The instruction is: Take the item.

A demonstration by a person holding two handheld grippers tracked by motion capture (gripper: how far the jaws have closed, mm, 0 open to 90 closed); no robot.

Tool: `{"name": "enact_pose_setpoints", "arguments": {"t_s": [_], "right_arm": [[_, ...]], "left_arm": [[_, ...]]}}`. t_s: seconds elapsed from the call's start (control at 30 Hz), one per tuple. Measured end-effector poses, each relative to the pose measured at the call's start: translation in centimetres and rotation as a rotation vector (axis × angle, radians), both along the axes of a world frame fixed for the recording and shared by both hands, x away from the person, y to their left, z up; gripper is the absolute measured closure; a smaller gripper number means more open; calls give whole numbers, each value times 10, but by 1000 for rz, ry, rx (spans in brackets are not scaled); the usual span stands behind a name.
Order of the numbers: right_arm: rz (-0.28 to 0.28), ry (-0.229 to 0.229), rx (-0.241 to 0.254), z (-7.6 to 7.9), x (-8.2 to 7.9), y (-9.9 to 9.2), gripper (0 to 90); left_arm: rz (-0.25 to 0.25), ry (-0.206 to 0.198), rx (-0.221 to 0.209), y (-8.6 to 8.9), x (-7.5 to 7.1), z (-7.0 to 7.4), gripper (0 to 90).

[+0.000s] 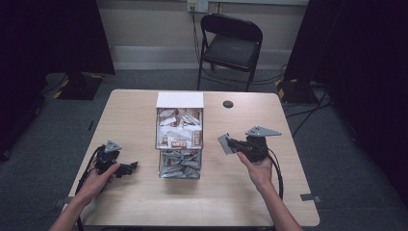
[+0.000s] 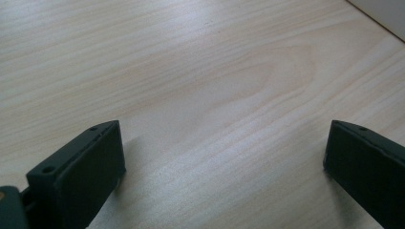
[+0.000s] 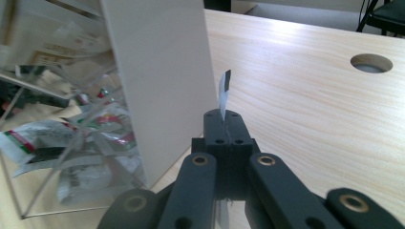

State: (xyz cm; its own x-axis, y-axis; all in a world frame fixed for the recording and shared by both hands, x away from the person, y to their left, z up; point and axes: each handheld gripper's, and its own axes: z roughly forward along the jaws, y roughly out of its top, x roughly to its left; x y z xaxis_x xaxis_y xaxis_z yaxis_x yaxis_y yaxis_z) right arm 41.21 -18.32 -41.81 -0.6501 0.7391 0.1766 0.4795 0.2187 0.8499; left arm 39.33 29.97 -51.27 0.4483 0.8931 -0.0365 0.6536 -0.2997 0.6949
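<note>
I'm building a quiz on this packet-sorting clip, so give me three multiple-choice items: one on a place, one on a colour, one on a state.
1. Where does the clear box of packets stand?
A. mid-table
B. on the chair
C. on the floor

2. What colour is the folding chair?
A. white
B. black
C. red

3. How does the right tool stand?
A. wide open, holding nothing
B. shut on a thin packet
C. shut on a cable

Answers:
1 A: the high view shows it on the table between both hands.
2 B: its seat and back are black.
3 B: the right gripper view shows the jaws pinching the thin packet edge-on.
</note>
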Motion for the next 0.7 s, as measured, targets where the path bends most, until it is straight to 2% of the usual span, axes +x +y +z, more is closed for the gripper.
{"name": "enact_pose_setpoints", "arguments": {"t_s": [0.7], "right_arm": [[-38, 30, -47, -29, 23, -6, 900]], "left_arm": [[0, 2, 0, 0, 0, 0, 0]]}}
